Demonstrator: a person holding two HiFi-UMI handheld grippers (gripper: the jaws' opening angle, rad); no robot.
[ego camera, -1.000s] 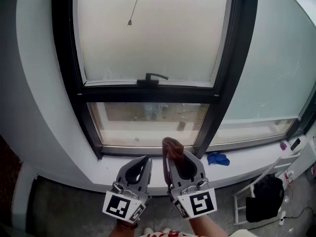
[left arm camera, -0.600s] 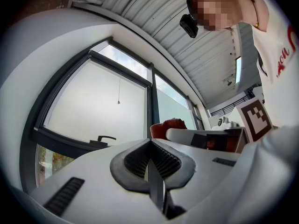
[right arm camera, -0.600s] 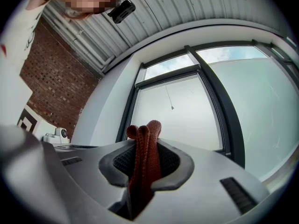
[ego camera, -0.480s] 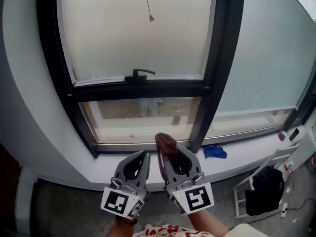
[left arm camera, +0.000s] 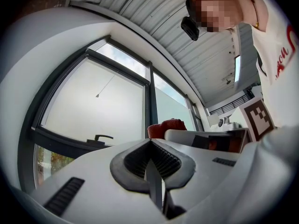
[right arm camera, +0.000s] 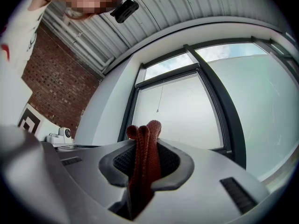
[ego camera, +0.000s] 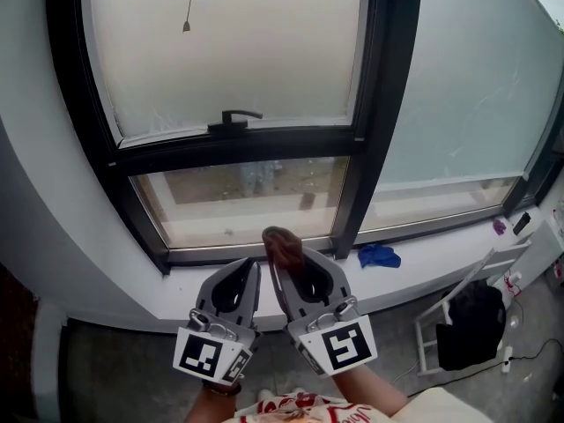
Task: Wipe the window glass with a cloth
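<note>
A brown knitted cloth (ego camera: pixel 284 246) (right arm camera: pixel 142 162) sticks out between the jaws of my right gripper (ego camera: pixel 294 267) (right arm camera: pixel 144 164), which is shut on it. My left gripper (ego camera: pixel 236 282) (left arm camera: pixel 150 169) is beside it on the left, jaws closed with nothing between them. Both are held low in front of the white sill (ego camera: pixel 414 276), short of the glass. The window has a frosted upper pane (ego camera: pixel 233 42) with a black handle (ego camera: pixel 231 117) and a clear lower pane (ego camera: pixel 242 196). The cloth (left arm camera: pixel 167 126) also shows in the left gripper view.
A thick black mullion (ego camera: pixel 370 104) separates another frosted pane (ego camera: pixel 458 86) on the right. A blind cord (ego camera: pixel 189 7) hangs at the upper pane. A blue rag (ego camera: pixel 377 256) lies on the sill. A white rack (ego camera: pixel 476 293) and a dark bag (ego camera: pixel 471 324) stand on the floor, right.
The view has swung to the right and down, so the window sits further left in frame. Both grippers stay close together, with the cloth still held in the right one.
</note>
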